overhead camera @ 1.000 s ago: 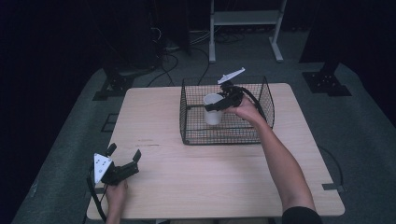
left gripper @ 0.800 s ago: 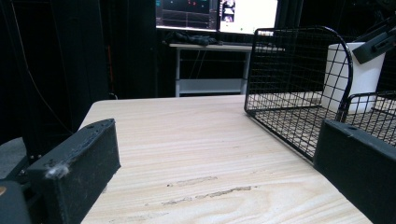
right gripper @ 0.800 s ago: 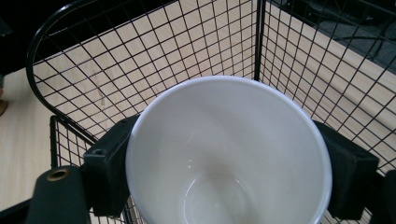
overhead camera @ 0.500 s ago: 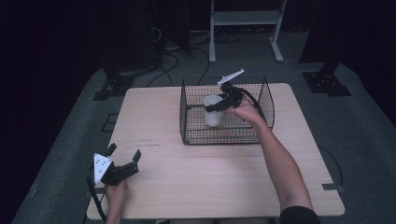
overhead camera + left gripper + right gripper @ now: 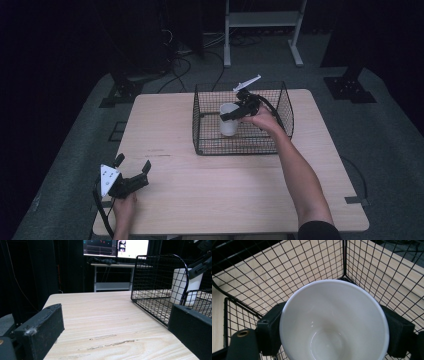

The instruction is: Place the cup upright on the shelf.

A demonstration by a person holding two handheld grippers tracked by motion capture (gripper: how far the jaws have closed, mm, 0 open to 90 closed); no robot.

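Note:
A white cup point(image 5: 229, 126) is upright inside the black wire basket point(image 5: 240, 152) at the back middle of the table. My right gripper point(image 5: 228, 116) reaches into the basket from the right, shut on the cup just below its rim. In the right gripper view the cup point(image 5: 332, 322) is empty, with a black pad point(image 5: 270, 327) pressed on each side. I cannot tell whether the cup rests on the basket floor. My left gripper point(image 5: 133, 163) lies at the table's front left corner, open and holding nothing. In its own view the cup point(image 5: 180, 287) shows behind the basket mesh point(image 5: 150, 297).
The wooden table point(image 5: 200, 200) has bare room in front of and left of the basket. A white metal stand point(image 5: 260, 20) and cables lie on the floor behind the table. Lit monitors point(image 5: 117, 247) sit on a desk far back.

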